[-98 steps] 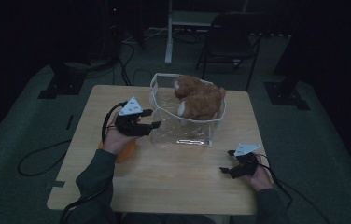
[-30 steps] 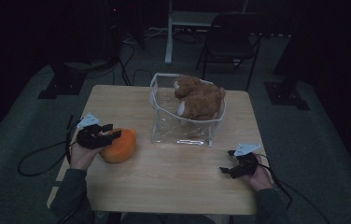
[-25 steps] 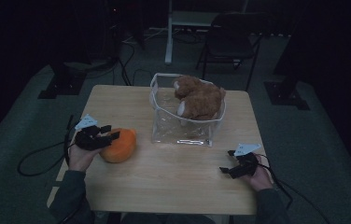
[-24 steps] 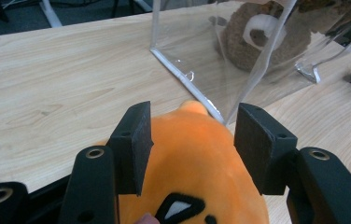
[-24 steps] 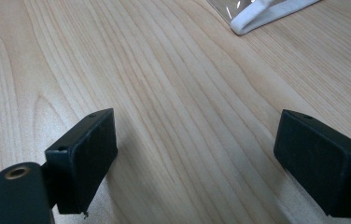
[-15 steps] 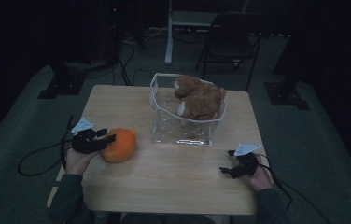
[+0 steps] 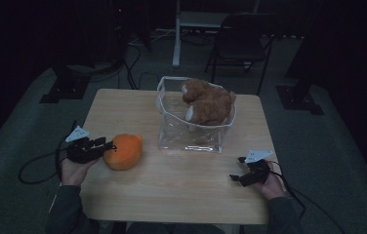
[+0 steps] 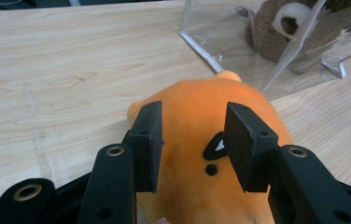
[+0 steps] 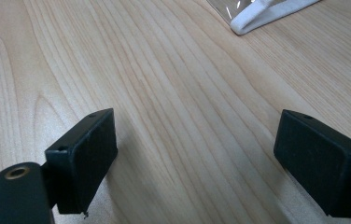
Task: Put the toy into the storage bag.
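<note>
An orange plush toy (image 7: 123, 152) lies on the wooden table (image 7: 181, 195) at the left, and in the left gripper view the orange plush (image 8: 201, 100) shows a small black mark. My left gripper (image 7: 107, 145) points at its left end. The jaws of the left gripper (image 8: 192, 140) have just been closing, with the toy's near end between them. The pads (image 8: 148, 140) do not pinch it. My right gripper (image 7: 235, 168) rests open at the front right. In its own view the right gripper (image 9: 192, 154) has only bare wood between its pads.
A clear plastic bag (image 7: 181, 136) stands at the table's middle back with a brown plush (image 7: 208, 105) inside; the bag's white strap (image 9: 267, 14) lies close to the right gripper. A folding chair (image 7: 240, 34) and cables (image 7: 137, 73) sit on the floor beyond.
My left gripper has drawn back to the left and slightly down, away from the orange plush, which stayed where it lay. The right hand has not moved.
</note>
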Demonstrator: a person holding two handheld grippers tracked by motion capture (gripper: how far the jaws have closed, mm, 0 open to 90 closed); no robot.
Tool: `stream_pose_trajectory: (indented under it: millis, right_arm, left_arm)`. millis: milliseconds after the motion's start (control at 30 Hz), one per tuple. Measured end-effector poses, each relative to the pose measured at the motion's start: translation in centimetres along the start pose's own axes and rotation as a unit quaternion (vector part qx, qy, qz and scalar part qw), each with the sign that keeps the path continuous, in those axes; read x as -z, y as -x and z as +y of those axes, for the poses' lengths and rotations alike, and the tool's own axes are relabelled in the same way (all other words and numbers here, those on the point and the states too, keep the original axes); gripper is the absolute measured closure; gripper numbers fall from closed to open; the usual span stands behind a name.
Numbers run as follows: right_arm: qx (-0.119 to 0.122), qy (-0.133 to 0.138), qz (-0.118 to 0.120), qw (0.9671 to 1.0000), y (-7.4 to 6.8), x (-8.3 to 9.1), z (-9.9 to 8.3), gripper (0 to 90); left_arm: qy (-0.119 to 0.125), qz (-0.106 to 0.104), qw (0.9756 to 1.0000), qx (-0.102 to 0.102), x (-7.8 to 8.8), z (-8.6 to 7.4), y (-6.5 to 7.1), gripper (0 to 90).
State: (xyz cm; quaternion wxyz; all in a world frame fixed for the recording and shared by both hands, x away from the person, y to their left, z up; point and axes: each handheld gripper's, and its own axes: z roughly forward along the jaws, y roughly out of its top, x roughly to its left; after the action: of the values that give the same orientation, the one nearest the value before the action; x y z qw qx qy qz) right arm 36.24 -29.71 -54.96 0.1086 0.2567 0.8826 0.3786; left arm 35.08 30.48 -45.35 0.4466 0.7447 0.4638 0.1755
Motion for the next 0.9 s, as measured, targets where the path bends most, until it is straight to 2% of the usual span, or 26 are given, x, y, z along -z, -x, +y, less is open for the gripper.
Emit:
stream_pose_trajectory:
  millis: [200,333,367,433,500,600,733,800,900]
  right_arm:
    - [0.000,0.000,0.000,1.0000,0.0,0.0,0.0,12.6]
    - [-0.001,0.000,0.000,1.0000,0.0,0.0,0.0,12.6]
    - [0.000,0.000,0.000,1.0000,0.0,0.0,0.0,12.6]
    - [0.000,0.000,0.000,1.0000,0.0,0.0,0.0,12.6]
    - [0.000,0.000,0.000,1.0000,0.0,0.0,0.0,12.6]
    - [0.001,0.000,0.000,1.0000,0.0,0.0,0.0,12.6]
    - [0.000,0.000,0.000,1.0000,0.0,0.0,0.0,12.6]
    - [0.000,0.000,0.000,1.0000,0.0,0.0,0.0,12.6]
    - [0.000,0.000,0.000,1.0000,0.0,0.0,0.0,12.6]
  left_arm:
    - [-0.010,0.002,0.9999,0.002,-0.3,-0.2,-0.1,59.7]
    - [-0.016,-0.013,0.9998,0.003,-0.9,-0.3,0.1,58.6]
    - [-0.021,-0.024,0.9995,0.002,-1.1,-0.4,0.3,57.8]
    - [-0.032,-0.030,0.9990,-0.010,-1.5,-0.5,0.8,54.7]
    - [-0.041,-0.028,0.9986,-0.016,-2.0,-0.5,1.2,50.7]
    - [-0.049,-0.019,0.9983,-0.024,-2.5,-0.5,1.5,40.0]
    - [-0.057,-0.021,0.9981,-0.006,-3.2,-0.7,1.5,24.2]
    - [-0.069,-0.041,0.9968,0.004,-3.7,-0.8,1.5,17.5]
    - [-0.088,-0.069,0.9938,0.004,-4.6,-1.0,1.9,10.0]
